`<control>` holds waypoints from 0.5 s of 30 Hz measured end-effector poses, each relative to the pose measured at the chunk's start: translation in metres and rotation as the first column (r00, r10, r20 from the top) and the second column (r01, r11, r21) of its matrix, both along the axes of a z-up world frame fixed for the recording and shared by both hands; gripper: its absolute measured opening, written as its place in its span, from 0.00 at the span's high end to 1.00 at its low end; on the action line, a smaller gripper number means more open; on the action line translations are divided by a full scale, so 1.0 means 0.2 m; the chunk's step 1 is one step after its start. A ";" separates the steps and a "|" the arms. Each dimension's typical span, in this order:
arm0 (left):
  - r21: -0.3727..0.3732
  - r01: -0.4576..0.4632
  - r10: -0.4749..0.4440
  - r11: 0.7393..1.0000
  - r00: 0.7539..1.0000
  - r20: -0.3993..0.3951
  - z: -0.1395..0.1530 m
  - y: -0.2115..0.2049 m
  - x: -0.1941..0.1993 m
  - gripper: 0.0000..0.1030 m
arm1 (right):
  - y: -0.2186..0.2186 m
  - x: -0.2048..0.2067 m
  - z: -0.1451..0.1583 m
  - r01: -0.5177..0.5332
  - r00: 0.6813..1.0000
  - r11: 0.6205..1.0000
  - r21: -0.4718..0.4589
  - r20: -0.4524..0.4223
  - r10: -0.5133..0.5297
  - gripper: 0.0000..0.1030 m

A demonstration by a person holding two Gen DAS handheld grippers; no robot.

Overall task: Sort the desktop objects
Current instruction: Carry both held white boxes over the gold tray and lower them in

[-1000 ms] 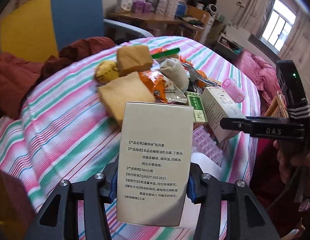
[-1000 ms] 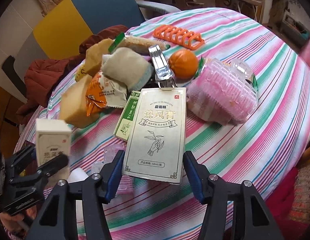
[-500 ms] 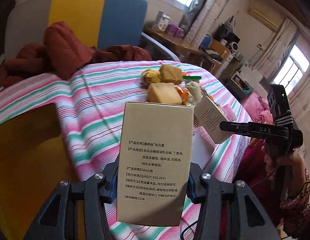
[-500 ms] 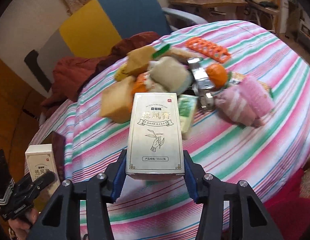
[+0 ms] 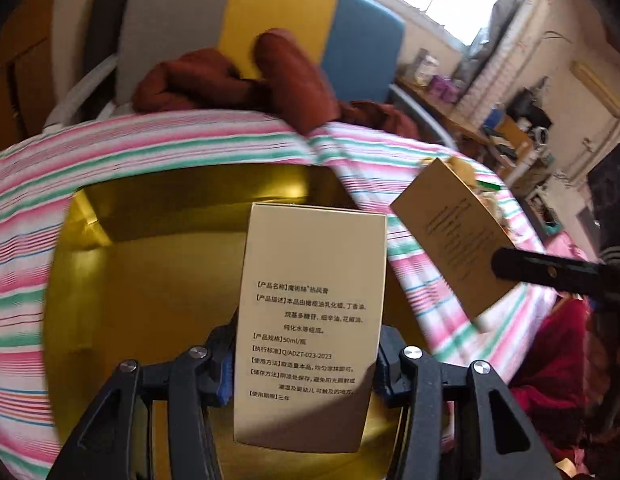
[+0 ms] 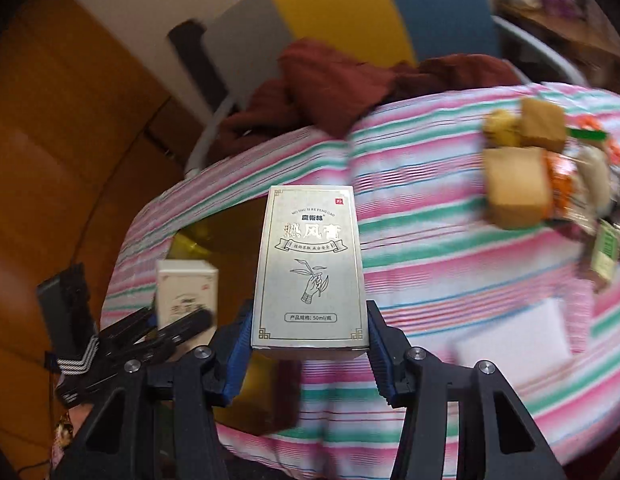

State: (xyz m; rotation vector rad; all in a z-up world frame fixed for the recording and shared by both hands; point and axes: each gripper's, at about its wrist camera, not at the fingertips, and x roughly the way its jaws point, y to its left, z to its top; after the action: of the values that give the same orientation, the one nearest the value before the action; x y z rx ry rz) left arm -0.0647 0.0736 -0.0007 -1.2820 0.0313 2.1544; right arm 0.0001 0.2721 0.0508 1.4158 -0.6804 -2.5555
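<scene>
The right gripper point(image 6: 310, 354) clamps a tall silver-grey cardboard box point(image 6: 312, 272) upright between its blue pads, after closing a little more. Left of the jaws, the left gripper point(image 6: 181, 322) holds a small cream cardboard box point(image 6: 185, 286) above a shiny golden tray point(image 6: 197, 236).

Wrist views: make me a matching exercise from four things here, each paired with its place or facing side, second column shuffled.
Things: 1 left box, in the left hand-held gripper; 2 right box, in the right hand-held gripper; 3 red-brown garment; 4 tan blocks.
States: A on the striped cloth; B drawn hand faces camera; C on the chair; D printed text faces camera, over yellow bin.
Pairs: 1-D, 2-B, 3-C, 4-A.
The right jaws have just been closing on the right box.
</scene>
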 end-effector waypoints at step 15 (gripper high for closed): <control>-0.138 -0.168 0.179 0.976 0.981 0.076 -0.17 -0.30 -0.35 0.42 | -0.54 -0.39 -0.42 -0.036 0.983 0.996 -0.078 0.179 0.049 0.47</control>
State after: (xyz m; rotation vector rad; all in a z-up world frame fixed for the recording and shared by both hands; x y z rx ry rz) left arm -0.1339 0.0129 -0.0353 -1.5034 0.0260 2.2722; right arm -0.0778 0.1633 -0.0335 1.6333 -0.7544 -2.3634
